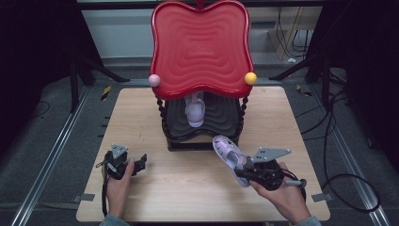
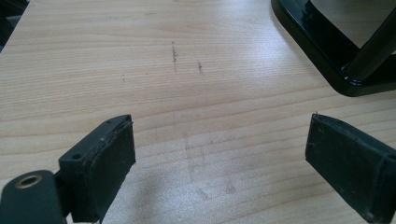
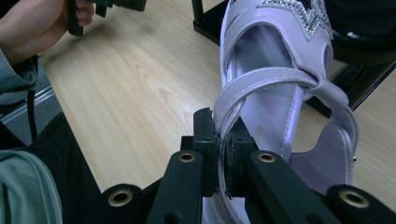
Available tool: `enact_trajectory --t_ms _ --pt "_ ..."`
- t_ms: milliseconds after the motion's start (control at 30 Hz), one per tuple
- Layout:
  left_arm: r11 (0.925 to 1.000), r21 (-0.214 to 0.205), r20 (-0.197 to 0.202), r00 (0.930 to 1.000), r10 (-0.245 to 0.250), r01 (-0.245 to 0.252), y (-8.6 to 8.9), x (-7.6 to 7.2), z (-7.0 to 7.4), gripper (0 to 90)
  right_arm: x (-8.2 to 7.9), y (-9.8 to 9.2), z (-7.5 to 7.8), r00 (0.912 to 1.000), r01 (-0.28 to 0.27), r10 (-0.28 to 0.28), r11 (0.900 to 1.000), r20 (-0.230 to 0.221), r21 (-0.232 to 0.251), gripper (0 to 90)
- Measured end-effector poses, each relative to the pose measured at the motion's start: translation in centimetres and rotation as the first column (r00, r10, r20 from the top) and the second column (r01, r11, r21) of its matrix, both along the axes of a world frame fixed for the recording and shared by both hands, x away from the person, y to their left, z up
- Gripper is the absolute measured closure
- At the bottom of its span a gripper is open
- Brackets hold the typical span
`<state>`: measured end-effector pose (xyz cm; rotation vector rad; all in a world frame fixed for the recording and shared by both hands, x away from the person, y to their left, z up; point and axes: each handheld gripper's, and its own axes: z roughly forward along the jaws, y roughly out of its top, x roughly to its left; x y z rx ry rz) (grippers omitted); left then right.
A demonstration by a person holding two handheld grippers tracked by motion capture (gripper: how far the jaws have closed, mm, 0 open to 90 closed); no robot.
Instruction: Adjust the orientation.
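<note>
**Mia:** What is closest to us?

**Ben:** The right gripper. Its two black jaws are squeezed tight on a strap at the side of a light purple sandal. The pads pinch the strap between them.

**Mia:** Is the sandal on the worktop?

**Ben:** It looks lifted a bit. In the high view the person's right hand holds it out in front of the stand, with the toe end pointing up toward the stand and the heel end by the gripper.

**Mia:** What stand?

**Ben:** A little shoe rack with two wavy shelves. The top shelf is red and has nothing on it. The bottom shelf is black.

**Mia:** Is there a shoe on it?

**Ben:** Yes. The other sandal is already on the black shelf, tucked under the red one. So I think one shoe is done and one is left.

**Mia:** What about the other hand?

**Ben:** The left gripper is wide open. Nothing is between its jaws, just bare wood. It waits low over the worktop, left of the rack and well apart from the sandal.

**Mia:** So what is left to do?

**Ben:** I guess the held sandal has to go up onto the rack, maybe next to its twin, and then the gripper lets go. The rack is close, just past the toe.
</note>
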<state>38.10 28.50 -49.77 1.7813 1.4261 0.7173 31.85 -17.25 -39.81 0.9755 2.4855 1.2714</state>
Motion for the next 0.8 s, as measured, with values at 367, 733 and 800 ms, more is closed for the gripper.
enact_trajectory --t_ms 367,733,800 --pt "1.0000 -0.003 0.000 1.0000 -0.007 0.007 -0.1 0.0 -0.1 7.4 0.4 0.9 1.7 0.9988 0.019 -0.021 0.9991 0.045 0.038 86.6" --pt "0.9999 -0.003 0.001 0.9999 -0.011 0.011 -0.1 0.0 -0.1 7.5 1.7 2.5 2.9 0.9909 0.070 -0.079 0.9936 0.109 0.089 86.6" --pt "0.9999 -0.002 -0.002 0.9999 -0.010 0.010 -0.1 0.1 -0.1 7.5 1.9 2.8 3.1 0.9886 0.080 -0.091 0.9920 0.120 0.097 86.6"
